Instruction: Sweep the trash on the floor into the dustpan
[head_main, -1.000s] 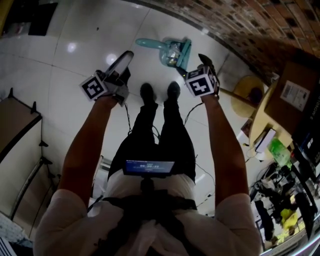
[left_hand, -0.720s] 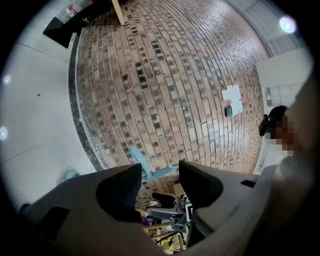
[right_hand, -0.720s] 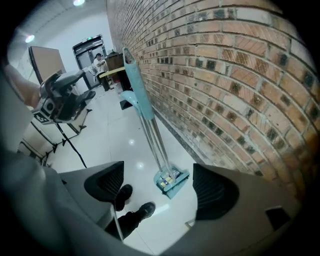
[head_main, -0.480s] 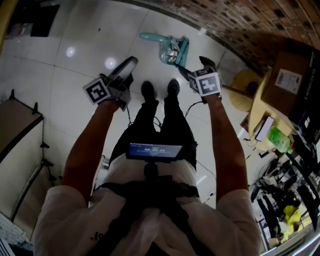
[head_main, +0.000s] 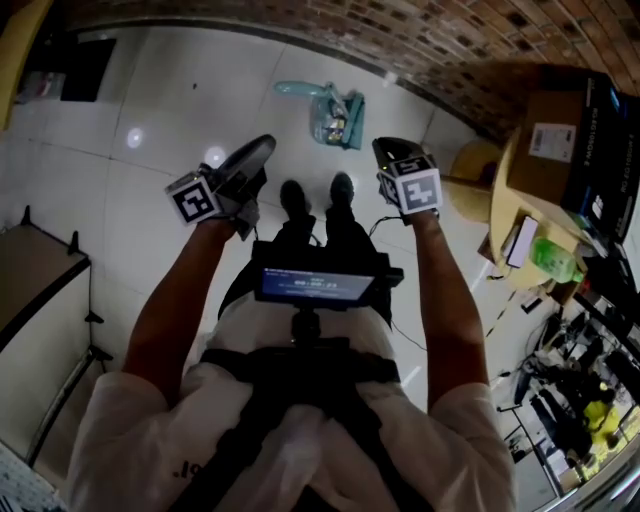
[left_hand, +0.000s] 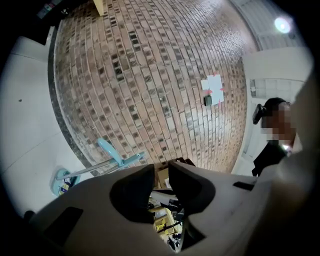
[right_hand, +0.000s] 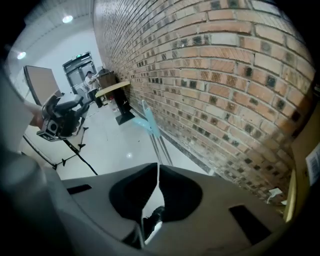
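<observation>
A teal dustpan (head_main: 335, 112) with trash in it lies on the white tile floor by the brick wall, its long handle (head_main: 293, 90) pointing left. Both grippers hang in the air short of it, above the person's shoes (head_main: 293, 196). My left gripper (head_main: 248, 158) points level; its jaws have just been closing and still stand a narrow gap apart with nothing between them. In the left gripper view (left_hand: 161, 172) the dustpan (left_hand: 62, 181) shows low at the left. My right gripper (head_main: 390, 150) tilts down, and its tips (right_hand: 158, 167) meet with nothing held.
The brick wall (head_main: 430, 40) runs along the far side. A cardboard box (head_main: 555, 140) and cluttered tables stand at the right, a tripod's legs (head_main: 60, 215) at the left. Cables trail on the floor behind the feet. A person (left_hand: 272, 135) stands at the right of the left gripper view.
Both hands have lifted and drawn back from the dustpan, which now lies farther from them. The head camera has tipped up, so more of the wall shows.
</observation>
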